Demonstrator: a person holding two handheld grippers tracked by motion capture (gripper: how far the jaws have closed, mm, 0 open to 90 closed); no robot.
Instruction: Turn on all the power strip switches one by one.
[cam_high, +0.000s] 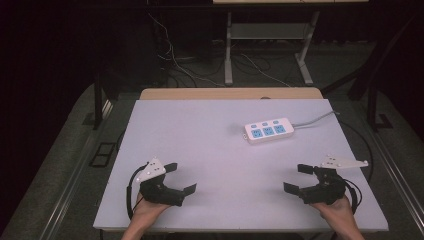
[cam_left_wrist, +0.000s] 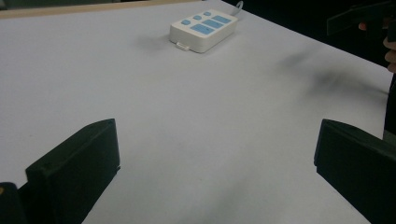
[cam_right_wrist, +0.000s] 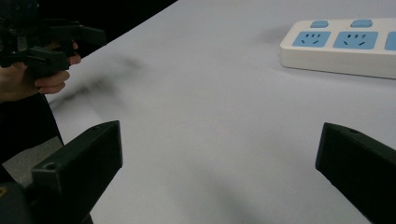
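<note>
On white table (cam_high: 210, 150): 1 white/blue power strip (cam_high: 268, 131) w/ cord, far side; my left gripper (cam_high: 180, 178) & right gripper (cam_high: 298, 178) near edge, both wide open, empty.

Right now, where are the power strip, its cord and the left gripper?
power strip (cam_high: 268, 131), high view, on its middle socket.
cord (cam_high: 315, 120), high view, mid-length on the table.
left gripper (cam_high: 180, 178), high view, between its open jaws.

No legible text or labels
</note>
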